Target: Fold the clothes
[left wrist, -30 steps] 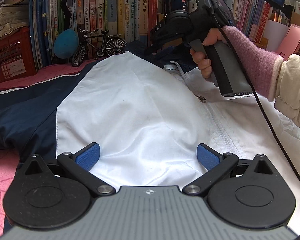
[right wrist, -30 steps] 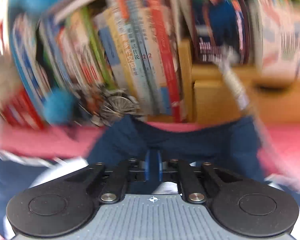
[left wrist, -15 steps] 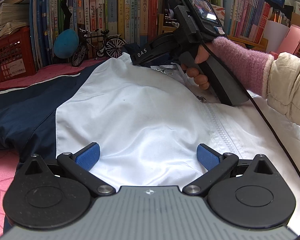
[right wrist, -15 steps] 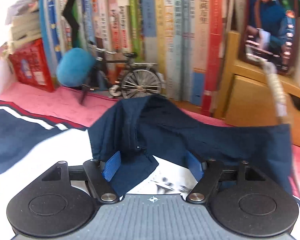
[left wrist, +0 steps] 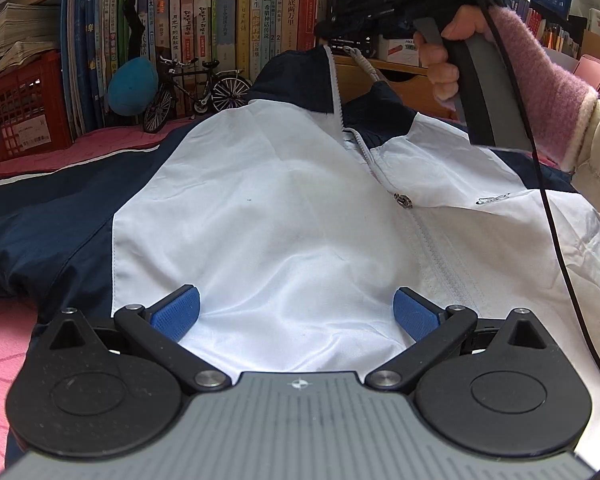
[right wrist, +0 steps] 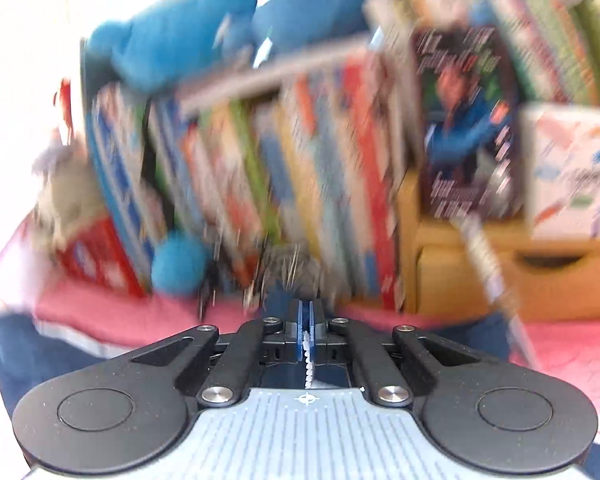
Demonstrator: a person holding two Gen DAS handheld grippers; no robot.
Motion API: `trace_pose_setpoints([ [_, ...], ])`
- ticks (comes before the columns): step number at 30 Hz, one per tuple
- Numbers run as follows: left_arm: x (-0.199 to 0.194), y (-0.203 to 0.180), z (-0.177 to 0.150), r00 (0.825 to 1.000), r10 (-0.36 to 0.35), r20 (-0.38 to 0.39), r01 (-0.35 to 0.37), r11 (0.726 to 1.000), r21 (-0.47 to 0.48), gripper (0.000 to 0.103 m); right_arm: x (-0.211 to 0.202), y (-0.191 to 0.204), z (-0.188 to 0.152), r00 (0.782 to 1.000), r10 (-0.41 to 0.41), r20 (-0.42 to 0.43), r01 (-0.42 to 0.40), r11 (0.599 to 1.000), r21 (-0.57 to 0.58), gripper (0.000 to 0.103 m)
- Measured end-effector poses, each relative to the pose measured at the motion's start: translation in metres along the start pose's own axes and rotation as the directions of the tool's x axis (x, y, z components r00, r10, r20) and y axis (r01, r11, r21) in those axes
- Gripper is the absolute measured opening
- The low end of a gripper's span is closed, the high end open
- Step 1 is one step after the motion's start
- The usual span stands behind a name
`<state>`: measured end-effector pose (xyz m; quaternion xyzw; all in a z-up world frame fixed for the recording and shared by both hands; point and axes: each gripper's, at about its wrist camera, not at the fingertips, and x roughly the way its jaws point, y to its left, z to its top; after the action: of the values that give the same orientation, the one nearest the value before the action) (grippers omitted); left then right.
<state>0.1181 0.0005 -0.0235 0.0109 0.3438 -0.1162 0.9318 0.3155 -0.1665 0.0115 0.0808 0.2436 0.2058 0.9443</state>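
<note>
**Collar pinched and lifted at the far edge**

Half a second ago my right gripper (left wrist: 328, 34) sat low over the collar with its jaws apart; now, in the left wrist view, it is raised in front of the books (left wrist: 236, 20) and the navy collar (left wrist: 300, 76) stands up beneath it, pulled by its zipper edge. I judge this lift is meant to straighten the neck before any fold. My right hand (left wrist: 444, 56) grips the handle, its cable (left wrist: 556, 220) trailing over the white jacket (left wrist: 280, 220), which lies spread front-up on the pink cover (left wrist: 4, 352). My left gripper (left wrist: 296, 312) hovers low over the white panel with its pads wide apart, holding nothing. A toy bicycle (left wrist: 196, 88) and a blue ball (left wrist: 132, 86) stand just behind the collar, close enough to get knocked.

From the right wrist view, badly blurred, the blue pads (right wrist: 300, 332) are pressed together on a strip of white zipper teeth (right wrist: 307, 356) with navy cloth below. Beyond them I can only make out smeared book spines and a wooden box (right wrist: 500, 276).
</note>
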Motion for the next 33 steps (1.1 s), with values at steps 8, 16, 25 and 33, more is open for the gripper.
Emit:
trace_pose_setpoints([
  [8,-0.001,0.002,0.0,1.0,-0.001,0.0,0.001,1.0,0.001,0.103,-0.006,-0.018,0.005,0.994,-0.097,-0.056,0.096,0.995,-0.035,0.011],
  [16,-0.002,0.002,0.0,1.0,0.002,-0.002,-0.002,1.0,0.005,0.103,0.024,-0.008,-0.056,0.966,-0.018,-0.257,0.012,1.0,-0.023,0.057],
  [25,-0.001,0.002,0.0,1.0,0.0,-0.001,0.0,1.0,0.002,0.103,0.063,-0.041,-0.055,0.97,0.163,-0.18,-0.092,0.933,0.349,0.068],
  [33,-0.001,0.003,0.001,1.0,-0.003,0.001,0.003,1.0,-0.001,0.103,0.097,-0.046,-0.036,0.933,0.294,-0.209,-0.208,0.912,0.355,0.071],
])
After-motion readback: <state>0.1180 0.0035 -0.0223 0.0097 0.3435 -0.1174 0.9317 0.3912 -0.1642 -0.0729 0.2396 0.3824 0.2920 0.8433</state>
